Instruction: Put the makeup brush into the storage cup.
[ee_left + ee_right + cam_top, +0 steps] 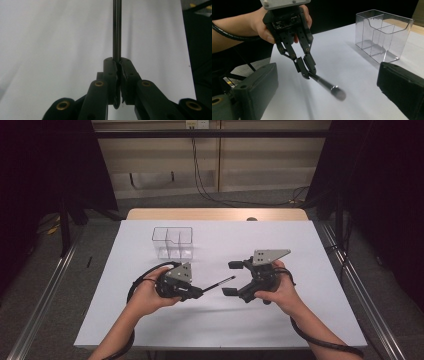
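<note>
We have the brush (325,86) in hand: our left gripper (200,291) pinches its handle end, jaws pressed tight on the thin black shaft (clearest in the left gripper view), with the bristle tip sticking out beyond the jaws toward our right gripper (231,278). That one waits with its jaws spread wide and nothing between them, the brush tip just short of the gap. So the pick-up looks done. Left, we judge, is a handover or a direct drop into the clear organizer (172,242), which stands well beyond both grippers, nothing in its compartments.
</note>
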Available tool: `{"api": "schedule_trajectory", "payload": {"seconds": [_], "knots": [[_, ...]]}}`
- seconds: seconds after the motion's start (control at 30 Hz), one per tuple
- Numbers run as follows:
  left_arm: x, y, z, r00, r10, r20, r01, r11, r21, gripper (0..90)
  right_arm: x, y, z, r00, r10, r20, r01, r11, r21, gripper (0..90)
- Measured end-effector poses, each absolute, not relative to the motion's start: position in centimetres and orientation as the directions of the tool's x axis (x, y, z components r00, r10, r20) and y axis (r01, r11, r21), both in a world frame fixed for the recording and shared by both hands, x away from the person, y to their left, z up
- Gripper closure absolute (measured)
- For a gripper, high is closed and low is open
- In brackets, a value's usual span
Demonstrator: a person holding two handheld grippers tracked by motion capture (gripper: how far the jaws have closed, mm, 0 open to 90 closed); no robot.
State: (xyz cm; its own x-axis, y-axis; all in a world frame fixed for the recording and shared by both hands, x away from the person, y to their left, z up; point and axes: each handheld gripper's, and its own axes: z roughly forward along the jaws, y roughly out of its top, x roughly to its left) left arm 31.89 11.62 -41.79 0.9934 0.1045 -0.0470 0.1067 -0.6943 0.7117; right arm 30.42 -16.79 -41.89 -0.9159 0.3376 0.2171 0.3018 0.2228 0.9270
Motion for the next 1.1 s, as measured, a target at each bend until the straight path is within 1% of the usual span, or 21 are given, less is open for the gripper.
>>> {"api": "schedule_trajectory", "payload": {"seconds": [0.07,0.17,0.47,0.8,0.93,1.1], "knots": [[31.9,11.7,-41.8,0.992,0.113,-0.059,0.12,-0.665,0.737,84.2,30.4,-16.8,-41.9,-0.915,0.34,0.216,0.302,0.223,0.927,3.3],[32.0,11.8,-41.8,0.991,0.121,-0.064,0.127,-0.642,0.756,84.2,30.4,-16.8,-42.0,-0.914,0.343,0.217,0.302,0.219,0.928,3.3],[32.0,12.0,-42.1,0.979,0.166,-0.117,0.189,-0.538,0.821,84.1,30.5,-16.6,-41.9,-0.913,0.342,0.224,0.304,0.202,0.931,3.5],[32.0,11.3,-42.4,0.973,0.176,-0.149,0.218,-0.485,0.847,84.1,30.5,-16.5,-42.0,-0.909,0.348,0.228,0.307,0.189,0.933,4.9],[32.0,10.9,-42.5,0.972,0.176,-0.158,0.225,-0.472,0.853,84.2,30.5,-16.4,-42.1,-0.909,0.346,0.232,0.308,0.185,0.933,6.7],[32.0,10.7,-42.6,0.969,0.184,-0.164,0.232,-0.455,0.86,84.1,30.6,-16.4,-42.1,-0.91,0.341,0.237,0.315,0.193,0.929,13.6]]}}
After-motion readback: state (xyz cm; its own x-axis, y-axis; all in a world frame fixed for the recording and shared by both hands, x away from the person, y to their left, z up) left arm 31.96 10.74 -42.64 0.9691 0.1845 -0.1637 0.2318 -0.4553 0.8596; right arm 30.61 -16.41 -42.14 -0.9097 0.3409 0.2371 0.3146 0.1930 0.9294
